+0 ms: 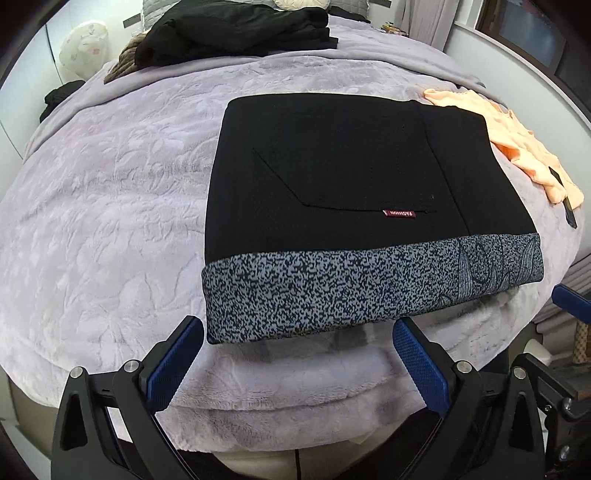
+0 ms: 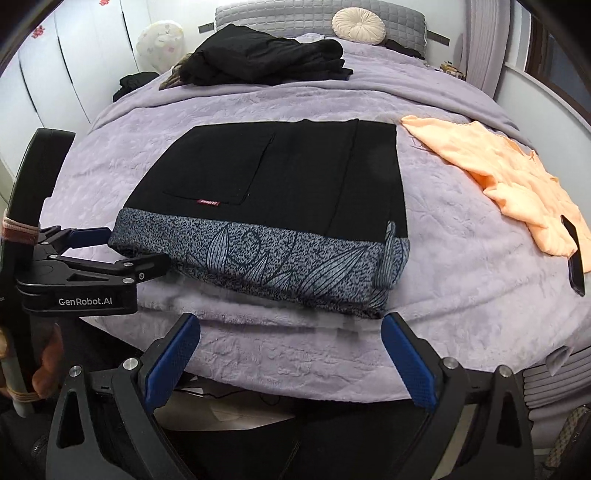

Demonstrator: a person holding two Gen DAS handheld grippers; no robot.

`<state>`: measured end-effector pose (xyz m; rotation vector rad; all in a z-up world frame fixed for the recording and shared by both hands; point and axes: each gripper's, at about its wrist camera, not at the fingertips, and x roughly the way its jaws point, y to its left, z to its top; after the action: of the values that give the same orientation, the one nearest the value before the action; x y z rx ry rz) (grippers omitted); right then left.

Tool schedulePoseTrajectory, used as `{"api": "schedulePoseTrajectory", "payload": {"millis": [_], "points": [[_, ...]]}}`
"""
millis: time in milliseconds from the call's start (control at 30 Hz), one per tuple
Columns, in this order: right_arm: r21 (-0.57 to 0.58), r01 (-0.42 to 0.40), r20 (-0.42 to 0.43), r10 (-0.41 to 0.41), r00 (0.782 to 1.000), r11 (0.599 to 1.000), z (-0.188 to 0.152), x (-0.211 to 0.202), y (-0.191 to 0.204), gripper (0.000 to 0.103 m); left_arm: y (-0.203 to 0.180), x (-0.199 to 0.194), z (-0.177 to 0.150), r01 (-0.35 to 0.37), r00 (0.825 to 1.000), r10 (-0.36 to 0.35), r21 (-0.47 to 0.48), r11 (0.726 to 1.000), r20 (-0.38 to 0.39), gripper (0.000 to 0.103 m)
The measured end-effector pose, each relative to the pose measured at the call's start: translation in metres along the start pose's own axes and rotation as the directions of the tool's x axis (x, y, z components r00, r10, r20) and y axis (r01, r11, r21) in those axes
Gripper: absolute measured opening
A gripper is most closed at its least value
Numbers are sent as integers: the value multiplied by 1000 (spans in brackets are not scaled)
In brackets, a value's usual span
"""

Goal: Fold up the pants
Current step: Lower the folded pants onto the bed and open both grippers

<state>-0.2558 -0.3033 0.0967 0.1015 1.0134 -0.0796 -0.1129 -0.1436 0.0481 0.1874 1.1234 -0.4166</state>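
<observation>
Lying folded, pants (image 2: 273, 192) long axis crosswise, waistband nearest.

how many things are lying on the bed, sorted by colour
Black with grey patterned band: 1, the folded pants
Black: 2, the heap of dark clothes near the headboard and the phone
Peach: 1, the peach garment
Cream: 1, the round cushion
Total: 5, not counting a brownish item partly hidden beside the heap.

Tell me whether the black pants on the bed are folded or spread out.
Folded. The pants lie as a compact rectangle, patterned waistband along the near edge, no legs extending.
</observation>
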Motion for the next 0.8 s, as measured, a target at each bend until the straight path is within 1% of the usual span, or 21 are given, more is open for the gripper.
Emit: {"api": "schedulePoseTrajectory", "payload": {"millis": [67, 167, 233, 300, 400, 467, 700, 800], "points": [[8, 16, -8, -16, 1000, 1000, -1, 3, 1, 99, 3, 0, -5, -4, 1000, 4, -26, 1000, 9, 103], [21, 27, -26, -26, 999, 999, -2, 10, 1, 100, 6, 2, -12, 14, 1000, -14, -41, 999, -3, 103], [31, 26, -39, -24, 999, 999, -2, 14, 0, 100, 7, 0, -16, -14, 1000, 14, -47, 999, 6, 103], [38, 28, -41, -27, 999, 999, -3, 17, 0, 100, 6, -6, -25, -28, 999, 30, -45, 999, 32, 103], [32, 40, -36, -38, 999, 999, -3, 18, 1, 100, 1, -14, -27, -102, 992, 104, -32, 994, 66, 103], [26, 50, -31, -49, 998, 998, -2, 17, 3, 100, -3, -15, -28, -123, 990, 124, -16, 992, 69, 103], [21, 92, -15, -92, 996, 996, 4, 15, 3, 100, -25, -16, -28, -130, 989, 125, 60, 990, 77, 103], [21, 106, -15, -106, 994, 994, 7, 15, 0, 100, -28, -19, -25, -119, 991, 113, 76, 990, 76, 103]]}}
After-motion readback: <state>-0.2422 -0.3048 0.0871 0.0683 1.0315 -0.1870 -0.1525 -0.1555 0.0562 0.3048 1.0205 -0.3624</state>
